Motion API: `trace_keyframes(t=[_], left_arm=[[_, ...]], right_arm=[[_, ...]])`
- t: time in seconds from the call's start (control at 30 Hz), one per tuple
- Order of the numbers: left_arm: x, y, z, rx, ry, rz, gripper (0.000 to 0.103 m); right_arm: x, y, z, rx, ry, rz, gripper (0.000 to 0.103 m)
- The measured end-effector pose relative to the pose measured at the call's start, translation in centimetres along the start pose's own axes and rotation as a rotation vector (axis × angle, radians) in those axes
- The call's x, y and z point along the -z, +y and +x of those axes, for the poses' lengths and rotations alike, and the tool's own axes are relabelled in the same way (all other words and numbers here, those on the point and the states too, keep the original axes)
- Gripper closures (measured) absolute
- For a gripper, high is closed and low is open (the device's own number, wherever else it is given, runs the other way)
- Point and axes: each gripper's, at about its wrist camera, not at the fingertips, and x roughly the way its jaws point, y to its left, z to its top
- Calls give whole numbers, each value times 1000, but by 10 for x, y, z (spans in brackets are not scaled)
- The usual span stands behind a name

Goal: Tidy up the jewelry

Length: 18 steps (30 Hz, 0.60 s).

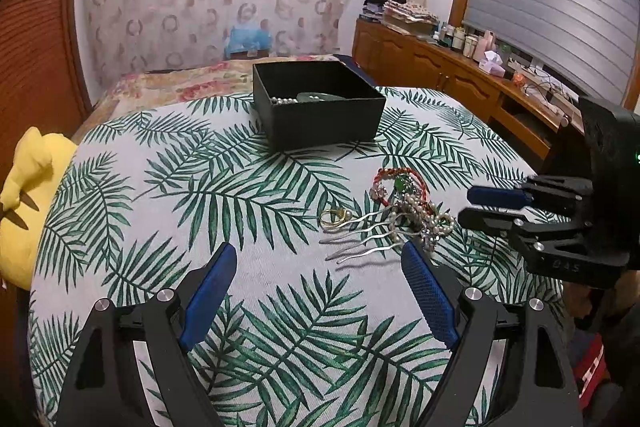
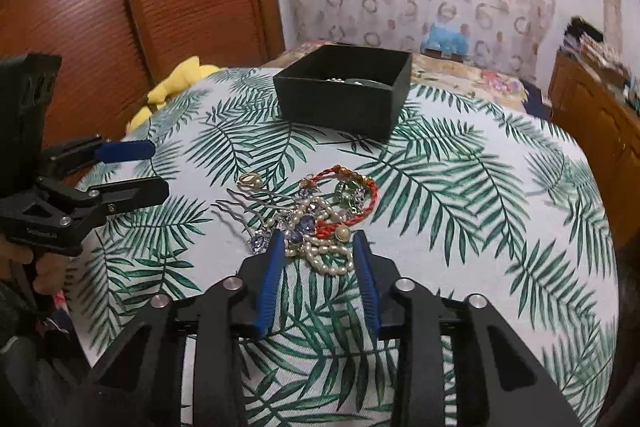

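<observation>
Between the blue pads of my right gripper [image 2: 318,247] lies the near end of the jewelry heap: the jaws stand partly spread on either side of a pearl strand [image 2: 328,259], and I cannot tell whether the pads touch it. Just beyond the pearls sit blue-stone pieces [image 2: 298,227], a red braided cord bracelet [image 2: 366,193] with a green bead, and a silver hair comb [image 2: 244,205] whose wavy prongs point toward my left; a gold ring [image 2: 250,180] rests just beside the comb, at the heap's far left edge. My left gripper [image 1: 316,255] hangs with its jaws spread wide and nothing between them, above the leaf-print tablecloth [image 1: 200,187], the comb prongs lying just ahead of its right pad [image 1: 428,291]. From that side I see my right gripper [image 1: 464,205] reaching in toward the heap, its two fingers a little apart. Farther back on the cloth, well apart from the heap, stands an open black box [image 2: 344,103] holding a string of silvery beads [image 1: 284,100] and a dark round piece I cannot make out. A yellow plush toy [image 1: 28,195] sits at the table's left edge, and a wooden sideboard [image 1: 440,67] runs along the wall to the right.
</observation>
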Motion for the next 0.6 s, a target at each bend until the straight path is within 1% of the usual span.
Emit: trace_keyframes(t=[0.1,0.23,0.33,0.4,0.43,0.47,0.5,0.53,0.6], left_arm=[[1,-1,1,6,0,-1,22],[3,-4,3,11,5,2,22],[3,-4,3,15,4,-2,22],[3,-5,3,15,6,-1,22],[2,-5,4,16,7,1,22],[3,-6,4,15,7,3,22],[3,-7,5,16,8,6,22],[3,-7,5,16,9,7,22],[3,-8,6,16,10,10,22]], right_arm=[[-1,-7,7,26,32,-1,69],[3,-13,21,35,92,-7,78],[2,-13,26,39,99,-11,80],[0,-8,30,66,106,-44,82],[0,-6,33,80,112,-59,84],[0,-5,35,87,121,-69,89],[-1,-4,35,82,123,-74,91],[-1,-3,35,78,129,-78,96],[-2,-1,34,80,137,-94,98]])
